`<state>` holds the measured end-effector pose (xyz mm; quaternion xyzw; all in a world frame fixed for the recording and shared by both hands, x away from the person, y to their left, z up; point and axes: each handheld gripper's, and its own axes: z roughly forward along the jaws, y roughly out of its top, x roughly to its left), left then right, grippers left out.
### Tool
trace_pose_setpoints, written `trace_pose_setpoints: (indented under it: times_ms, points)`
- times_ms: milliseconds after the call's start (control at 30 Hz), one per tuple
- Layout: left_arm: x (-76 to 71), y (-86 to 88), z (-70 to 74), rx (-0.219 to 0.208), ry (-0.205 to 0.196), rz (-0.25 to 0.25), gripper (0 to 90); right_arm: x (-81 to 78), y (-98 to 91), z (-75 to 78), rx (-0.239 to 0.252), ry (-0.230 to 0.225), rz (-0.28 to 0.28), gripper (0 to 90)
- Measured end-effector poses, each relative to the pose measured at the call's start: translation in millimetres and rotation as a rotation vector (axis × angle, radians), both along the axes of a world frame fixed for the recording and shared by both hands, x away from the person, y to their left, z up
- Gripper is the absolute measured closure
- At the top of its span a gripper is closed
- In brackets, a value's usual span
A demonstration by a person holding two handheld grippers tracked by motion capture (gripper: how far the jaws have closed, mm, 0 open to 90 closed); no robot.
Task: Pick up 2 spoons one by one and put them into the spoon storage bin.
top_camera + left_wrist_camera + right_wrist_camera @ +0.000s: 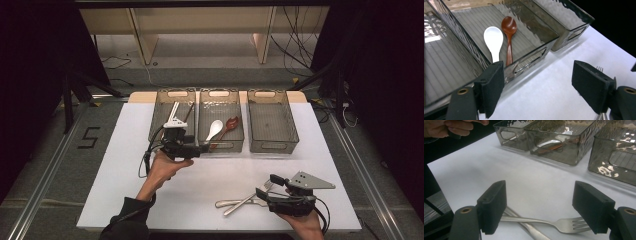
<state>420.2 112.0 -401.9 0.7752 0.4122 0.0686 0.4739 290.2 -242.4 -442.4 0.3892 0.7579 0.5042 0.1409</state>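
Both grippers are hanging open with nothing in them, spoons sit in the middle bin and the forks lie on the table.

High view: left gripper [200, 148] is right at the near wall of the middle bin [221, 144], jaws apart, while the right gripper [266, 188] hovers well nearer the person than that bin, over two crossed forks [243, 201] on the white table [210, 180]. Left gripper view: pads wide and empty, white spoon [493, 41] and brown spoon [509, 35] side by side inside the middle bin, just past its near wall. Right gripper view: jaws spread too, forks [544, 222] on the table between them, not pinched, middle bin well beyond.
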Motion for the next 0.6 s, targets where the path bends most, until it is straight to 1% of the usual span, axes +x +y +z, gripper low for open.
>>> trace_pose_setpoints:
  times_ms: [100,167,233,267,400,600]
  points:
    - [-6.9,3.9,-1.7,-0.008,-0.013,-0.002,25.7,0.3,0.2,-0.4,-0.002,0.001,0.003,28.2]
    - [-9.8,5.7,-2.0,0.002,-0.019,-0.006,25.6,0.6,0.7,-0.7,0.0,0.005,0.005,28.2]
    - [-14.0,8.1,-3.1,0.0,-0.028,-0.008,25.3,0.4,1.0,-0.6,-0.001,0.006,0.008,28.2]
    - [-14.9,9.5,-3.7,0.006,-0.031,-0.015,25.2,0.4,1.1,-0.7,-0.001,0.007,0.009,28.2]
    - [-21.1,14.3,-7.2,-0.006,-0.032,-0.012,24.3,0.9,1.2,-1.3,-0.006,0.013,0.014,28.2]
    - [-30.3,21.7,-9.7,-0.014,-0.055,-0.022,22.5,1.3,2.1,-2.1,-0.004,0.011,0.018,28.2]
